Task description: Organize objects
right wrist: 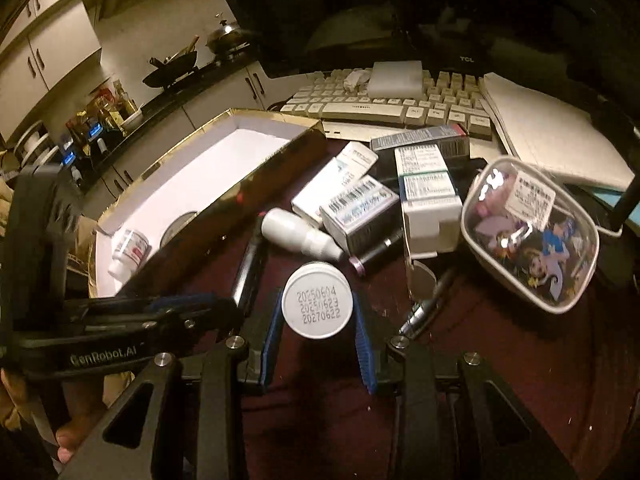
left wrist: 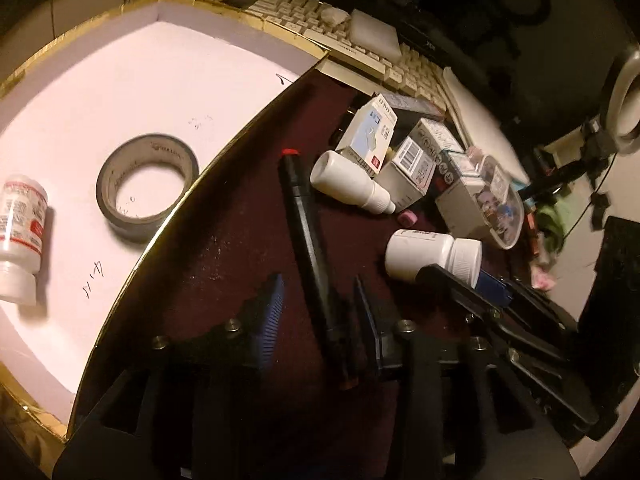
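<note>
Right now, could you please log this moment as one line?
left gripper: open over black marker | right gripper: shut on white bottle | box: tape roll

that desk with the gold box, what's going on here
A person is tidying clutter into the gold box with two handheld grippers. The tape roll and one pill bottle already lie inside. The left gripper straddles the black marker, jaws open. The right gripper brackets a white bottle.

Bottle base (right wrist: 317, 305): printed 20250604, 20250623, 20270622. Gripper body (right wrist: 104, 356): "GenRobot.AI". Monitor bezel (right wrist: 466, 59): "TCL". Labels on boxes and other bottles: too blurred to read.
</note>
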Available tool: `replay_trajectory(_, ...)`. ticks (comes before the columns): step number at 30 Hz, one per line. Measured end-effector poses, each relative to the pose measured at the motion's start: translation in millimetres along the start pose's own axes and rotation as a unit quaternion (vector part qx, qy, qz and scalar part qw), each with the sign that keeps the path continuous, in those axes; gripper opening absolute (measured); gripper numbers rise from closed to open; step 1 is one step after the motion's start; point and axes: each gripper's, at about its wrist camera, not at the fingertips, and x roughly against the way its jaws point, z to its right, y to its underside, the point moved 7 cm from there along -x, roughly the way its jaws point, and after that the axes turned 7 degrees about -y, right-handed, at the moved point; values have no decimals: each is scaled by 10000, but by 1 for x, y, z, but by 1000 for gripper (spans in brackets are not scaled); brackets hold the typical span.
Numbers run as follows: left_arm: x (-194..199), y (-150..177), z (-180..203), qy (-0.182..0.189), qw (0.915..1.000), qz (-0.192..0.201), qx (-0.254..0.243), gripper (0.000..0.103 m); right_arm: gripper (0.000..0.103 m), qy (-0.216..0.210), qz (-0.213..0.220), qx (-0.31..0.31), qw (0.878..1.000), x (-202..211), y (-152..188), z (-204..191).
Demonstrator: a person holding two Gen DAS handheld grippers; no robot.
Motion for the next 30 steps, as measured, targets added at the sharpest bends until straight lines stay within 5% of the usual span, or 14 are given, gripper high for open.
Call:
replay_trajectory(6, -6, 2, 17, -699, 9954, 332, -569, 39, 34, -137, -31, 58, 9999, 1, 5, 3)
replay_trajectory(9, -8, 5, 16, -837, 9927, 439, -753, 19, 34, -135, -118, 11, 9998, 1, 13, 8)
replay_trajectory(19, 1, 6, 2, -375, 9973, 522, -366, 14, 34, -272, -111, -251, 9993, 6, 21, 16)
replay_trajectory(30, -10, -3, 6, -646, 9956, 384, -562, 14, 34, 40, -246, -23, 9997, -9, 16, 10)
